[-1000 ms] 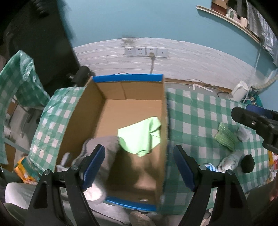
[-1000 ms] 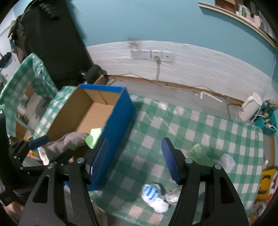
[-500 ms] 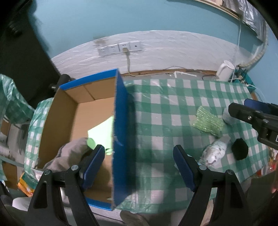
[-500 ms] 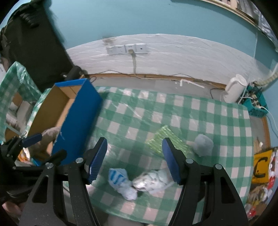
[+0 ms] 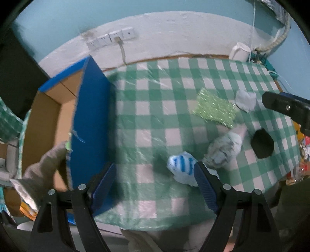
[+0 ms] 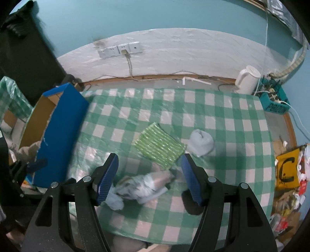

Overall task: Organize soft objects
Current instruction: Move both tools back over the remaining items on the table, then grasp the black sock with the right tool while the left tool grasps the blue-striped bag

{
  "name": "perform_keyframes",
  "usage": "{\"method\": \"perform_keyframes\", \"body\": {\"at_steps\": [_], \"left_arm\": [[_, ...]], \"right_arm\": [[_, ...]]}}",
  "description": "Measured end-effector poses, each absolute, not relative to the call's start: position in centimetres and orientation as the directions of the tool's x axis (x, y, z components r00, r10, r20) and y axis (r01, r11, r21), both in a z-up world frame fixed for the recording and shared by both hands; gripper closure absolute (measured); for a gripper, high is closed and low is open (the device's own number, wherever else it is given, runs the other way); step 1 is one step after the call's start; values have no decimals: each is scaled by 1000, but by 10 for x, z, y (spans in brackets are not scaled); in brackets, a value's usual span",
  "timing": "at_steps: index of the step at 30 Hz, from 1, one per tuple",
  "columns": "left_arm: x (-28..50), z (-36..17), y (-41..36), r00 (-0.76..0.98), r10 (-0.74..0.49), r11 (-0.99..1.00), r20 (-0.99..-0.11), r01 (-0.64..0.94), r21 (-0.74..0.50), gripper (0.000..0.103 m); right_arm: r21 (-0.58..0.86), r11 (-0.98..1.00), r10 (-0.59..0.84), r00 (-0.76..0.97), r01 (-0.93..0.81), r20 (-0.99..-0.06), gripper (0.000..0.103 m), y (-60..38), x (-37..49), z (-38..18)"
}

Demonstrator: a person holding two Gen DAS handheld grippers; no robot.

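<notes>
We see a teal wall (image 6: 155, 17) whose lower band is white (image 6: 174, 54), carrying a row of sockets (image 6: 119, 49) with a cable (image 6: 130, 64) hanging from one. A wooden skirting (image 6: 164, 76) meets the grey floor. A table under a green-and-white checked cloth (image 6: 222, 120) fills the middle. A white kettle (image 6: 247, 79) stands on the floor by a teal basket of cables (image 6: 271, 100). A dark shape (image 6: 25, 58) fills the left corner.
</notes>
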State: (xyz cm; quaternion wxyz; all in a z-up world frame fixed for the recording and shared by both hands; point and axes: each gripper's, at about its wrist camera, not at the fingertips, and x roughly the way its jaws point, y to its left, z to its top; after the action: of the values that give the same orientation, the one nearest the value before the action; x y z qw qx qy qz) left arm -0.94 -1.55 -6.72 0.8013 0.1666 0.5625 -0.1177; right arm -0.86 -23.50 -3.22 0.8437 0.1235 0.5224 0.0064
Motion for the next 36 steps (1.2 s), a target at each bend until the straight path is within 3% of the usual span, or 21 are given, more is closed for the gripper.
{"method": "perform_keyframes", "body": {"at_steps": [11,22,36], "left_arm": [[-26,-108,-41,239,25,914,-971,388,119,19],[-25,-126,-47,150,-51,941,-987,338,3,15],[-16,-160,-51,114,-9,945,-993,325,28,15]], "right_arm": [[176,965,100,346,195,-933,36,-264,-31,-79],[155,963,92,269,222,-959,35,-274,-35,-105],[102,970,59,193,222,-979,35,-274,-29,-133]]}}
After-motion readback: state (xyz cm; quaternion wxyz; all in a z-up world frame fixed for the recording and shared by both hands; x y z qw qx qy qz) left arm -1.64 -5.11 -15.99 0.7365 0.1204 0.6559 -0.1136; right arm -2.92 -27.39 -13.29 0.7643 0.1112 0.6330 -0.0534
